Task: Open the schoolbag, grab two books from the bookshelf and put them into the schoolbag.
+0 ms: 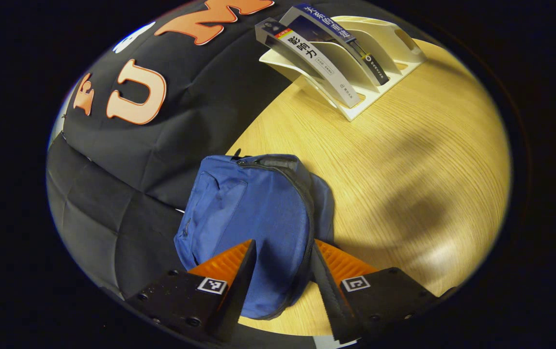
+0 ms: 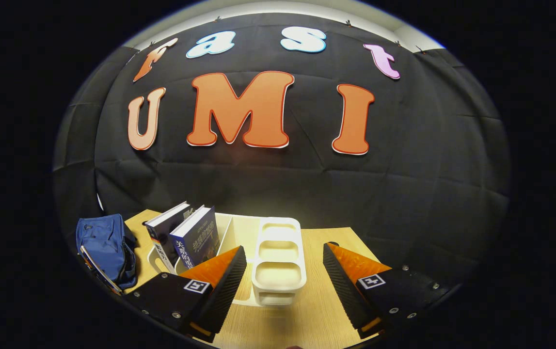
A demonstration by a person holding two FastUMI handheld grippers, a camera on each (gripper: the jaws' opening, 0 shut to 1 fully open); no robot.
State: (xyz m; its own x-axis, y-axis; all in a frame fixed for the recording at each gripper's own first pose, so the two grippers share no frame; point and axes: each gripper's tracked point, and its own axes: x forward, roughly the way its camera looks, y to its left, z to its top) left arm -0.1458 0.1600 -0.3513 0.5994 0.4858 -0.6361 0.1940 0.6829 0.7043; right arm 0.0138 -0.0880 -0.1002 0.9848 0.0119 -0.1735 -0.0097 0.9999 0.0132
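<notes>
On the wooden counter the blue schoolbag lies zipped. The left gripper spreads wide around its near end. The right gripper, wide and empty, faces the bookshelf holding two books.

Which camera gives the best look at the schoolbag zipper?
The left gripper view: the schoolbag lies close ahead between the open left gripper, its zipper curving in plain sight. The right gripper view shows the bag small at the edge, zipper unclear.
</notes>
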